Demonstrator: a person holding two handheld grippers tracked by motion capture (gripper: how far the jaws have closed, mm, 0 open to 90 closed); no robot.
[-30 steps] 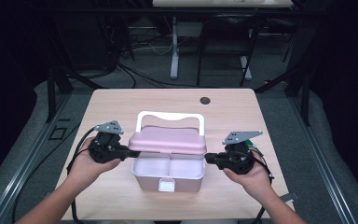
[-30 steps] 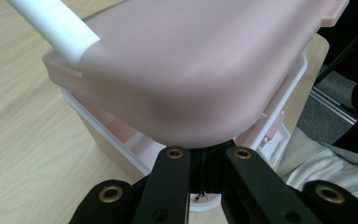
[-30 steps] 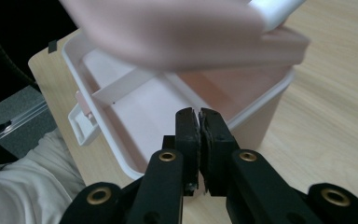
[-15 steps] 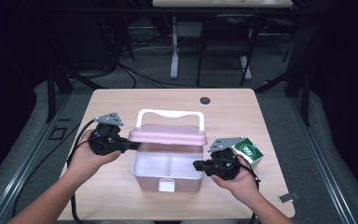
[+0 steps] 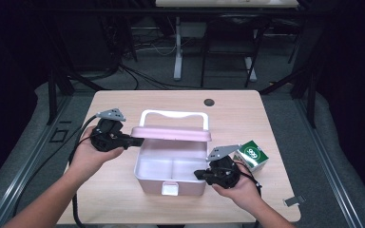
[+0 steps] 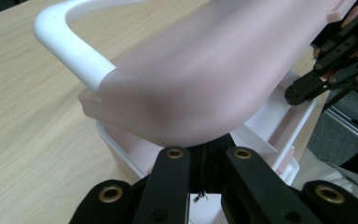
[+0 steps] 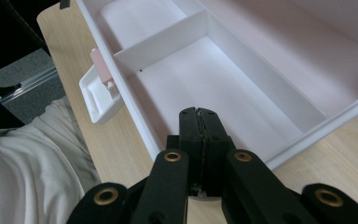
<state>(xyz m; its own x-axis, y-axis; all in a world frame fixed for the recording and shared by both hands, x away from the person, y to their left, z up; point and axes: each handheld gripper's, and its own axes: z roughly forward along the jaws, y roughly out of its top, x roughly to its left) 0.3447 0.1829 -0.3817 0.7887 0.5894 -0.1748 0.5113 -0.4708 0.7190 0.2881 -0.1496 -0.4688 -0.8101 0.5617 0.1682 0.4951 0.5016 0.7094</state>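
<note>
right gripper (image 5: pixel 200 174) off lid (image 5: pixel 171 133) | at box (image 5: pixel 171 183) | lid higher

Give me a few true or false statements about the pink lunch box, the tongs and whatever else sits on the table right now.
1. The left tongs pinch the pink lid at its edge. True.
2. The box holds food. False: both compartments are bare.
3. The right tongs hold the green carton. False: they are shut on nothing, at the box's right side.
4. The lid's handle is white. True.
5. The lid is closed. False: it is raised, tilted open.
</note>
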